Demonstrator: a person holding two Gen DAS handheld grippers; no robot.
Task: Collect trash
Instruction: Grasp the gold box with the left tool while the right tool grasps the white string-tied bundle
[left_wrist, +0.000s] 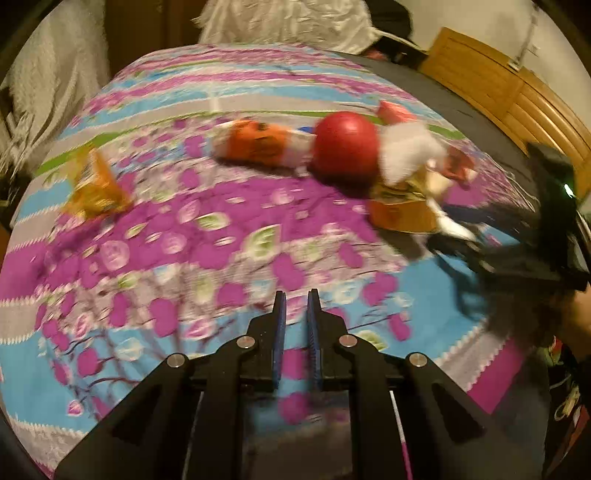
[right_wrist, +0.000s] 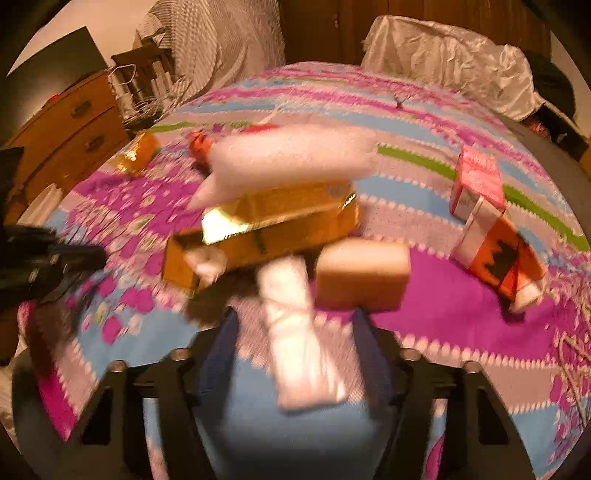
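Several bits of trash lie scattered over the flowered bedspread (right_wrist: 424, 314), and we take the white folded wrapper (right_wrist: 299, 332) at lower centre of the right wrist view as the nearest piece. It lies between the fingers of our right gripper (right_wrist: 295, 354), whose jaws stand spread wide with nothing pinched. Whether a pad touches it, we cannot tell through the blur.

We judge this wrapper to be light, soft and crushable, likely to slide on the cloth, so a pinch across its narrow middle looks best. Just above it sit a tan block (right_wrist: 364, 275) and a gold box (right_wrist: 266, 229) with a white foam sheet (right_wrist: 291, 158) draped on top; the box looks stiff and light, the foam limp. At right lie an orange carton (right_wrist: 502, 254) and a pink carton (right_wrist: 478, 177), both thin card that would dent under a hard squeeze.

In the left wrist view our left gripper (left_wrist: 296, 295) hovers over the bedspread at lower centre, jaws nearly together with a narrow gap and nothing between them. A gold crumpled wrapper (left_wrist: 96, 188) sits at middle left, and a red ball (left_wrist: 345, 144) at upper centre.

Motion blur smears both views, so printing and edges are unreadable. What lies under the foam is hidden.
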